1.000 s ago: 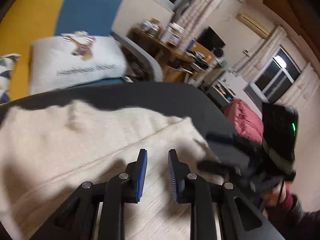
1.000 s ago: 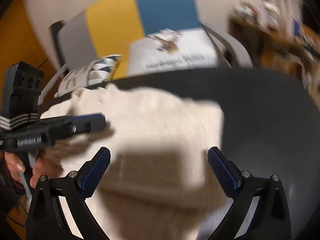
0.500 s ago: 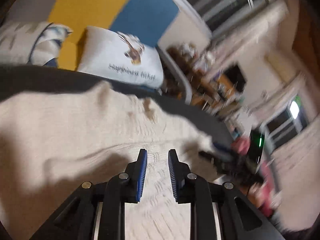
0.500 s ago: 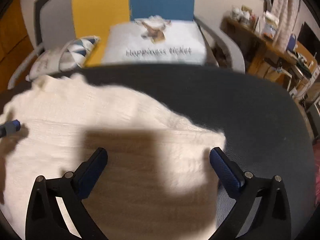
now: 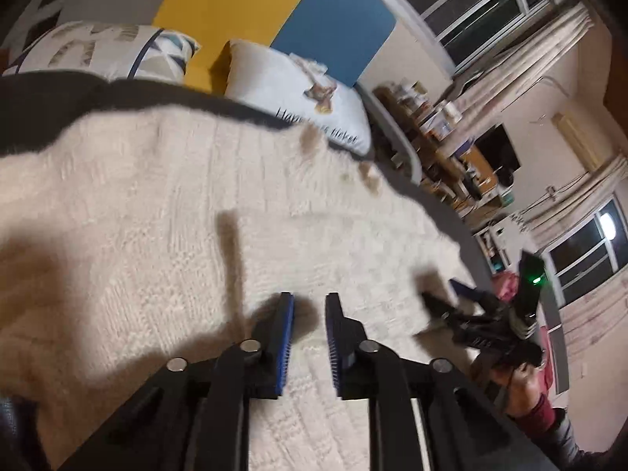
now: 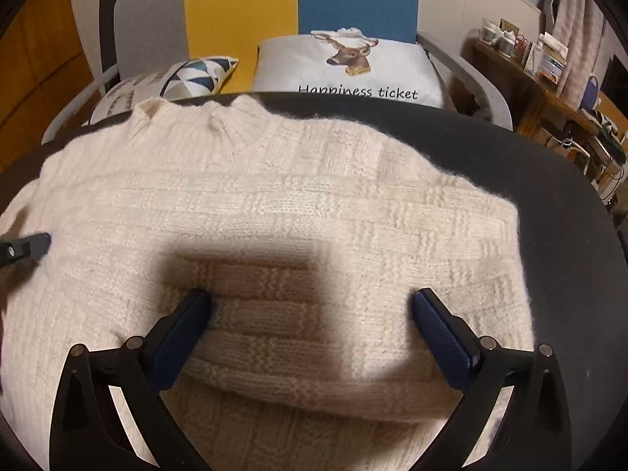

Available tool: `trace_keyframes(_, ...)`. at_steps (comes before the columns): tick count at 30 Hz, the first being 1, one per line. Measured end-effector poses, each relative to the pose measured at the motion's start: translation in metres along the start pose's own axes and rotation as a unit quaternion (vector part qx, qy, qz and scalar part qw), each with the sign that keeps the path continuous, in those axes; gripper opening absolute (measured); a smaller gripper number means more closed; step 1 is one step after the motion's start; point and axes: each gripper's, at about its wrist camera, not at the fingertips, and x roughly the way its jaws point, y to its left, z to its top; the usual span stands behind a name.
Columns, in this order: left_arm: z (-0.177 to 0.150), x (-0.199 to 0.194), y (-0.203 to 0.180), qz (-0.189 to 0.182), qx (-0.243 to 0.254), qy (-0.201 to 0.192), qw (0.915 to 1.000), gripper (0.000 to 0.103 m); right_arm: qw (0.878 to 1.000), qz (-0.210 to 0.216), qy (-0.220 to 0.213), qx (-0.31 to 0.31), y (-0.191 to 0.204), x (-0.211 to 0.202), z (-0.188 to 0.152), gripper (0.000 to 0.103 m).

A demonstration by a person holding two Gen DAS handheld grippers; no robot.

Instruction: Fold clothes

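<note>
Right gripper [image 6: 310, 314] hovering jaws wide apart over cream sweater [image 6: 274, 204] on dark table [image 6: 549, 196], left gripper [image 5: 308, 314] hanging narrowly apart, nothing clamped

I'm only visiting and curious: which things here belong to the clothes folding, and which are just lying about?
Part of the job:
- cream sweater
- dark table it lies on
- left gripper
- right gripper

Just lying about:
- deer cushion
- triangle-pattern cushion
- cluttered wooden desk
</note>
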Motion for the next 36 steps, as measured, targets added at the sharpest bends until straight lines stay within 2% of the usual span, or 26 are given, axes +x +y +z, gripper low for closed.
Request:
trace_keyframes(2,0.010,0.005,-0.006,0.003,0.015,-0.007,0.9999,0.020,1.000,0.010,0.011,0.007,-0.002,-0.003,0.007,0.103)
trace_keyframes(5,0.024,0.023,-0.009,0.024,0.026,0.003,0.9994,0.020,0.999,0.032,-0.010,0.009,-0.002,-0.010,0.024,0.103)
trace_keyframes(7,0.030,0.034,-0.005,0.039,0.026,0.013,0.9988,0.020,1.000,0.016,-0.012,-0.008,0.003,-0.004,0.036,0.103)
trace_keyframes(9,0.033,0.037,0.001,0.035,0.024,0.011,0.9990,0.020,1.000,0.002,-0.004,-0.011,0.003,0.010,0.044,0.103)
trace_keyframes(12,0.038,0.039,0.005,0.033,0.021,0.014,0.9991,0.020,1.000,-0.006,-0.006,-0.002,-0.001,0.019,0.040,0.103)
trace_keyframes(14,0.035,0.037,0.001,0.047,0.033,0.013,0.9983,0.019,1.000,-0.011,-0.008,0.005,-0.003,0.025,0.038,0.103)
trace_keyframes(16,0.033,0.029,-0.003,0.050,0.033,0.003,0.9982,0.020,1.000,-0.009,-0.007,0.008,-0.004,0.026,0.036,0.103)
trace_keyframes(18,0.033,0.020,-0.009,0.034,0.042,-0.016,0.9984,0.021,1.000,0.001,-0.004,0.017,-0.009,0.021,0.042,0.103)
trace_keyframes(19,0.033,0.019,-0.013,0.047,0.060,-0.020,0.9969,0.021,1.000,0.004,-0.015,0.019,-0.012,0.015,0.045,0.103)
trace_keyframes(21,0.032,0.032,-0.012,0.090,0.083,0.002,0.9925,0.021,0.999,0.003,-0.022,0.028,-0.020,0.009,0.048,0.103)
trace_keyframes(23,0.032,0.042,0.000,0.076,0.072,0.015,0.9944,0.021,0.999,-0.011,0.011,0.044,-0.032,0.023,0.045,0.103)
trace_keyframes(26,0.034,0.038,0.011,0.049,0.035,0.010,0.9981,0.020,0.999,-0.008,-0.013,0.033,-0.033,0.025,0.034,0.103)
trace_keyframes(29,0.041,0.030,0.004,0.023,0.018,0.011,0.9995,0.021,0.999,-0.007,0.002,0.036,-0.029,0.020,0.032,0.103)
trace_keyframes(32,0.075,0.038,-0.014,-0.064,0.010,0.020,0.9977,0.024,0.997,0.057,0.001,0.046,-0.032,0.003,0.038,0.103)
trace_keyframes(34,0.104,0.063,-0.022,-0.120,-0.015,0.058,0.9910,0.025,0.991,0.115,-0.024,0.064,-0.038,-0.011,0.042,0.103)
trace_keyframes(36,0.129,0.098,-0.027,-0.129,-0.030,0.100,0.9861,0.025,0.990,0.129,-0.050,0.030,-0.029,-0.023,0.045,0.103)
